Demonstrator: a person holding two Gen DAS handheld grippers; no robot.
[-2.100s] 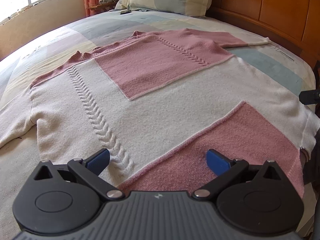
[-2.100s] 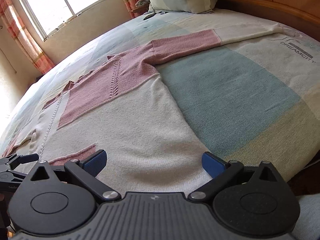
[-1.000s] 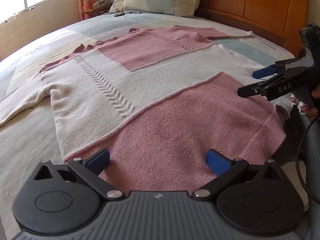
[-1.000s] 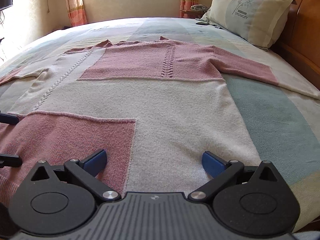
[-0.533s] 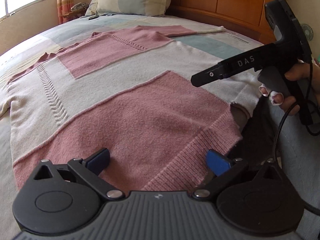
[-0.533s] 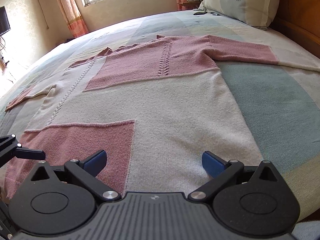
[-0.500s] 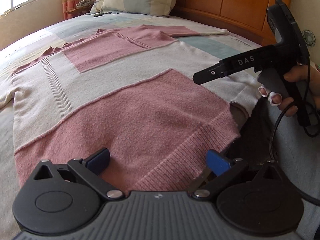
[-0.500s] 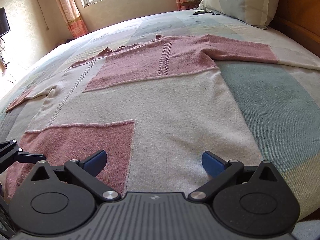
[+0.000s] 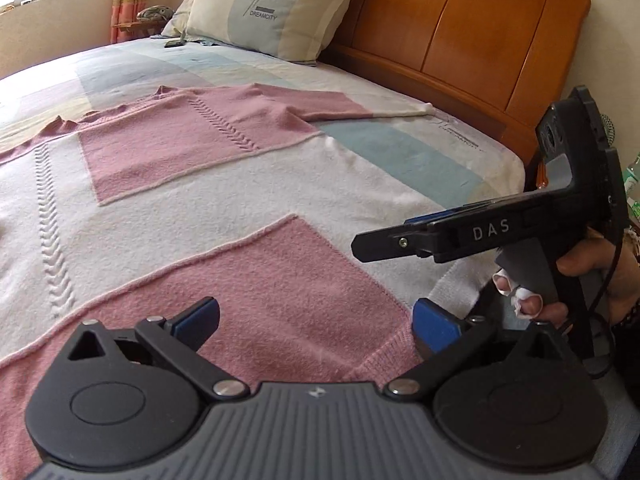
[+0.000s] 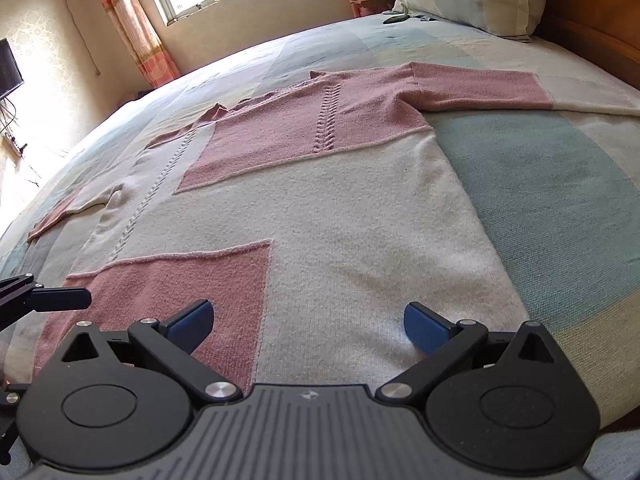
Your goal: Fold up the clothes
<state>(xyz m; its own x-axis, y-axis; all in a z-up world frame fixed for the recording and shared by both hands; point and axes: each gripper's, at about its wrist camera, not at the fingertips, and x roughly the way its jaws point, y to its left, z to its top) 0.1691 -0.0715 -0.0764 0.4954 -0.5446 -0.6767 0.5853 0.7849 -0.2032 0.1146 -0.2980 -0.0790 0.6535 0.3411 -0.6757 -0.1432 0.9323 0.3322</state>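
Bed (image 10: 560, 184) carries a pink-and-cream sweater (image 10: 340, 216) spread flat, hem toward both claws. Pillow (image 9: 276, 8) leans on the headboard (image 9: 460, 20) beyond it. Left claw (image 9: 316, 318) and right claw (image 10: 306, 322) gape above the hem, empty.

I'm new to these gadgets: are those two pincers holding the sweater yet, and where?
No. Both the left gripper and the right gripper are open above the sweater's hem, gripping nothing.
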